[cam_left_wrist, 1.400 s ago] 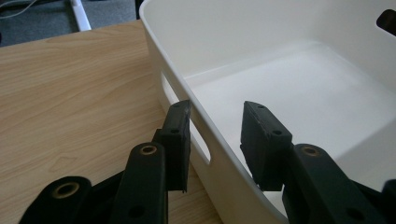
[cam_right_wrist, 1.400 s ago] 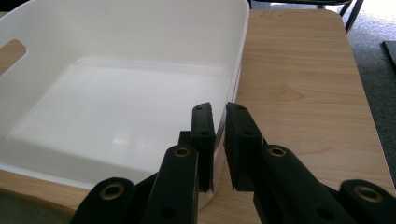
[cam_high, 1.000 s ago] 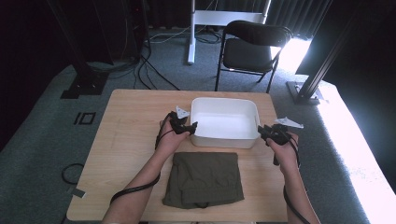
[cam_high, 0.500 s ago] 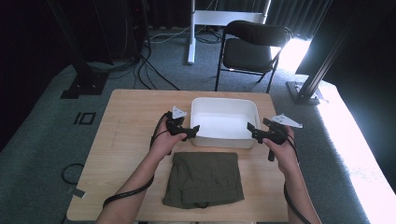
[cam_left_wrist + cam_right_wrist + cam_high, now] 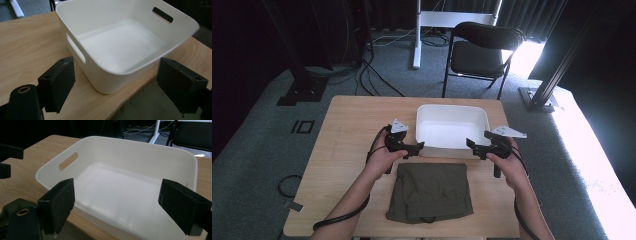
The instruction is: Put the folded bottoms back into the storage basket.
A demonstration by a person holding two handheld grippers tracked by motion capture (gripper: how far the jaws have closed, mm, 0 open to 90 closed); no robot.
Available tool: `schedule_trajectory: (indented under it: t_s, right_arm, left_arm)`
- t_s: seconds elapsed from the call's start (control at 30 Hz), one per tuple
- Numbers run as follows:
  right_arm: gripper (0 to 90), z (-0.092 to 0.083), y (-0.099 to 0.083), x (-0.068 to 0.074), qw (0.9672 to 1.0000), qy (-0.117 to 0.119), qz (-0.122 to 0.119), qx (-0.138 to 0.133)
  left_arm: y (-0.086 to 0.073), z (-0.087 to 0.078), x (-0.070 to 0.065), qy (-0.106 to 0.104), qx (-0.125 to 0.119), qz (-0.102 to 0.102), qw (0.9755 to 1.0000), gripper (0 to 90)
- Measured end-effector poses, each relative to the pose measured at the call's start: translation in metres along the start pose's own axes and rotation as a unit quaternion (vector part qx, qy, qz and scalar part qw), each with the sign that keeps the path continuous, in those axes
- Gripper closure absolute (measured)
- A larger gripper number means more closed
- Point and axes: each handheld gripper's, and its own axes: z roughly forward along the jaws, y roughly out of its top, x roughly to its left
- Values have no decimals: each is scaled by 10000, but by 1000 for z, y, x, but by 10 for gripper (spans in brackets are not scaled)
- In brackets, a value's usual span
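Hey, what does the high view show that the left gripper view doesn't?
High view alone: the person's hands, the right gripper, the black chair behind the table, and the whole folded olive cloth. Left gripper view alone: the white bin's handle slots close up, between the left gripper's open jaws. Both: bin, wooden table, some cloth.

A wooden table [image 5: 347, 125] stands on a grey carpet floor [image 5: 257, 150]. Behind it is a black folding chair [image 5: 479, 52] and the white leg of another table [image 5: 418, 35] — black cables [image 5: 372, 65] lie near them. Strong daylight [image 5: 602, 150] falls on the right side, where a black metal post [image 5: 562, 65] leans; the far wall is dark.
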Motion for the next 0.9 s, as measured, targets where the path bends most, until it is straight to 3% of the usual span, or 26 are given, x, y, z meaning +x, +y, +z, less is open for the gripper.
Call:
schedule_trajectory:
  t_s: [0.1, 0.33, 0.47, 0.53, 0.73, 0.9]
  right_arm:
    - [136, -1, -1, 7, 9999, 43, -124, 25]
    - [135, -6, -10, 18, 9995, 22, -303, -28]
    - [133, -10, -19, 25, 9993, 141, -334, 26]
    - [133, -11, -24, 28, 9992, 155, -374, 61]
    - [133, -17, -38, 40, 9984, 292, -463, 124]
    - [134, -21, -51, 47, 9979, 244, -595, 38]
  left_arm:
    - [-4, -3, -1, -5, 43, 78, 10000, 162]
    - [-18, -17, -4, -54, 21, -2, 10000, 162]
    - [-27, -21, -6, -3, 70, 65, 10000, 162]
    - [-31, -23, -8, -64, 51, -17, 10000, 162]
    - [-45, -28, -15, -105, 132, 60, 9998, 158]
    - [-57, -32, -18, -141, 224, 51, 9996, 158]
